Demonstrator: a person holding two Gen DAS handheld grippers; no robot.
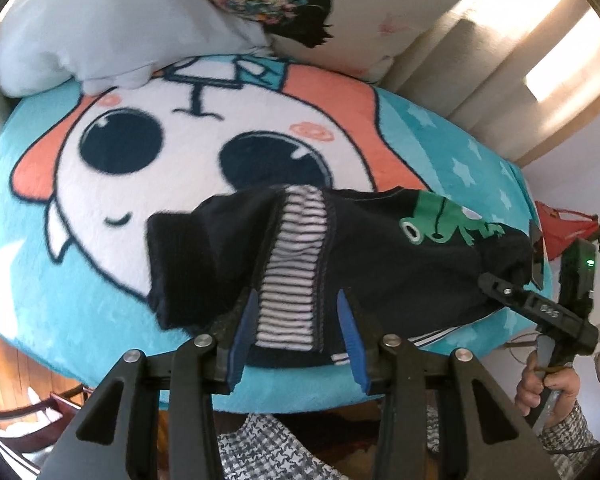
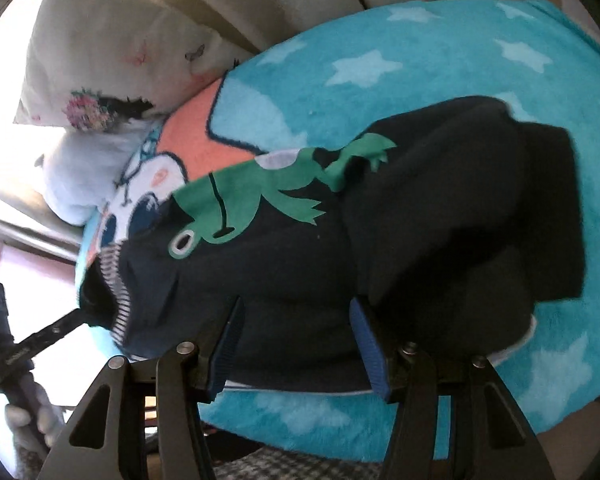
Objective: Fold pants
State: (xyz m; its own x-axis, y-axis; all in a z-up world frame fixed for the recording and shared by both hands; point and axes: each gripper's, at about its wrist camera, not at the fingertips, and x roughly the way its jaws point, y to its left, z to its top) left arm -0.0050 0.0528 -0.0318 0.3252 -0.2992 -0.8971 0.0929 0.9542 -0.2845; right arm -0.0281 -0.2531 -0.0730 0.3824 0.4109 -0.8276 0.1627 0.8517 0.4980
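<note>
Left wrist view shows small, soft, dark navy frog-print pants (image 1: 380, 256) on a plush turquoise cartoon blanket (image 1: 80, 264), limp and light, best pinched at the striped waistband (image 1: 288, 280) that the spread left gripper (image 1: 298, 332) straddles, the right gripper (image 2: 300, 344) likewise spread.

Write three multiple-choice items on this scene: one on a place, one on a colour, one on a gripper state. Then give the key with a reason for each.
1. Where do the pants lie?
A. On a turquoise blanket with stars
B. On a wooden table
C. In a basket

2. What colour is the frog printed on the pants?
A. Red
B. Green
C. Yellow

3. How is the left hand-held gripper?
A. Shut on a pillow
B. Out of view
C. Open, with its fingers either side of the striped panel

Key:
1 A: the blanket with pale stars shows all round the dark pants.
2 B: the frog is plainly green against the dark cloth in both views.
3 C: the blue-padded fingers stand apart, with the striped panel between them; the right hand-held gripper is open too.
</note>
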